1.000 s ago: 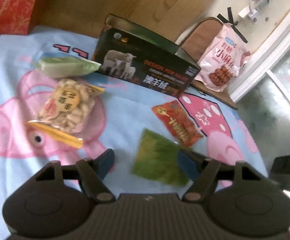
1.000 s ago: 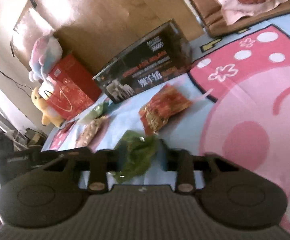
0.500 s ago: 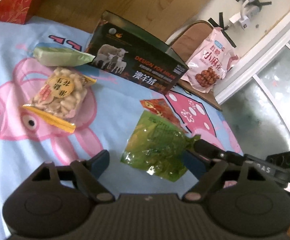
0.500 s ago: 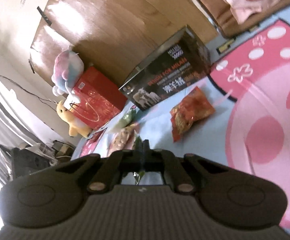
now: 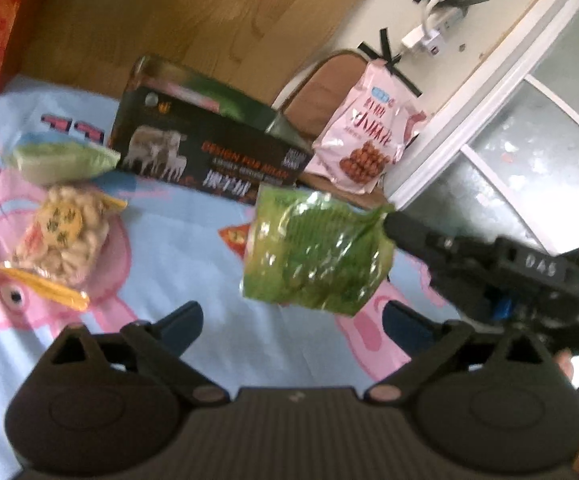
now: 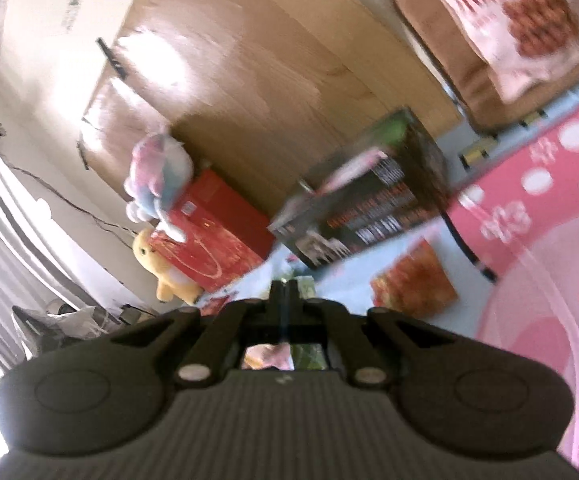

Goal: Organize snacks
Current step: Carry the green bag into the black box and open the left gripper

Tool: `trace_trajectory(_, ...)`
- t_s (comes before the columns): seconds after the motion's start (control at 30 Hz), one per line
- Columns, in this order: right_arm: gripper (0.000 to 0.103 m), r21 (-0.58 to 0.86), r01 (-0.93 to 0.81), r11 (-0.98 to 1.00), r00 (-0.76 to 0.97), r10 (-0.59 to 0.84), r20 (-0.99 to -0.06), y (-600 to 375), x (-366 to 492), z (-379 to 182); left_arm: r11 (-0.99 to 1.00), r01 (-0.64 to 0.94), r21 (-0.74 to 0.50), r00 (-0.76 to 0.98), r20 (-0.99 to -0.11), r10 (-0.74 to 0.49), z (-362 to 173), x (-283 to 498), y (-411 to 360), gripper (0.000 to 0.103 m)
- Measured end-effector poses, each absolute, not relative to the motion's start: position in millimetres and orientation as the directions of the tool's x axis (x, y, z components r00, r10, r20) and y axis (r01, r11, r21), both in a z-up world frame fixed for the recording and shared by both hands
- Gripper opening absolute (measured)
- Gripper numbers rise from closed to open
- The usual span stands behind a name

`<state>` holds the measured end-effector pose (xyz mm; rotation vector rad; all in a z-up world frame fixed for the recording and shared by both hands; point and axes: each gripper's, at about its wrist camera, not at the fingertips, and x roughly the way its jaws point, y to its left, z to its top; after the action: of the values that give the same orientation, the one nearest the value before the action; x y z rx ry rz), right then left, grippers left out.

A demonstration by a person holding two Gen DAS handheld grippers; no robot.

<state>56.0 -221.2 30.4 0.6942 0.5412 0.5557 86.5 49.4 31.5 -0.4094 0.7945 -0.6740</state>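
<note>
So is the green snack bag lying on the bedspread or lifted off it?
Lifted: green snack bag hangs from the shut right hand-held gripper.

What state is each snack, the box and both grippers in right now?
green packet: lifted off the blanket, pinched at its corner by the right gripper
right gripper: jaws shut on the packet
left gripper: jaws wide, just opened further, nothing between them
black box: open-topped, standing on the blanket
peanut bag: lying flat
pale green packet: lying by the box
red packet: lying flat
pink bag: leaning, off the blanket
</note>
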Motion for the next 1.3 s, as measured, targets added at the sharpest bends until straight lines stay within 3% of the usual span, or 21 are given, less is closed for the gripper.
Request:
trace_trajectory(0.1,0.003,0.700,-0.331,0.632,0.723,0.647,-0.242,-217,61,47,0.707,0.424,-0.566,0.518,-0.489,-0.702,40,86,50,0.101)
trace_trajectory(0.3,0.003,0.751,-0.358,0.555,0.695,0.695,-0.183,-213,73,54,0.595,0.450,-0.666,0.524,-0.343,-0.780,57,93,67,0.101)
trace_trajectory(0.4,0.003,0.766,-0.344,0.543,0.693,0.698,-0.183,-214,77,49,0.523,0.440,-0.730,0.514,-0.273,-0.813,62,106,81,0.091)
trace_trajectory(0.47,0.003,0.774,-0.331,0.539,0.687,0.700,-0.193,-214,80,45,0.501,0.432,-0.750,0.501,-0.262,-0.825,64,116,82,0.073)
trace_trajectory(0.53,0.003,0.776,-0.318,0.545,0.685,0.698,-0.209,-211,85,42,0.521,0.431,-0.737,0.499,-0.286,-0.818,68,126,76,0.067)
trace_trajectory(0.8,0.003,0.713,-0.347,0.609,0.705,0.671,-0.230,-202,125,66,0.672,0.377,-0.638,0.600,-0.384,-0.702,98,174,78,0.064)
trace_trajectory(0.97,0.003,0.671,-0.366,0.644,0.745,0.635,-0.203,-198,163,84,0.771,0.338,-0.540,0.643,-0.466,-0.608,112,224,67,0.018)
trace_trajectory(1.03,0.003,0.632,-0.369,0.681,0.774,0.602,-0.196,-195,178,83,0.832,0.314,-0.457,0.660,-0.525,-0.537,110,241,55,0.010)
trace_trajectory(1.2,0.003,0.558,-0.275,0.783,0.817,0.496,-0.293,-184,220,57,0.910,0.271,-0.314,0.641,-0.647,-0.414,86,274,23,0.007)
trace_trajectory(1.3,0.015,0.381,-0.225,0.897,0.816,0.388,-0.430,-163,235,40,0.944,0.251,-0.213,0.636,-0.699,-0.327,70,279,8,0.008)
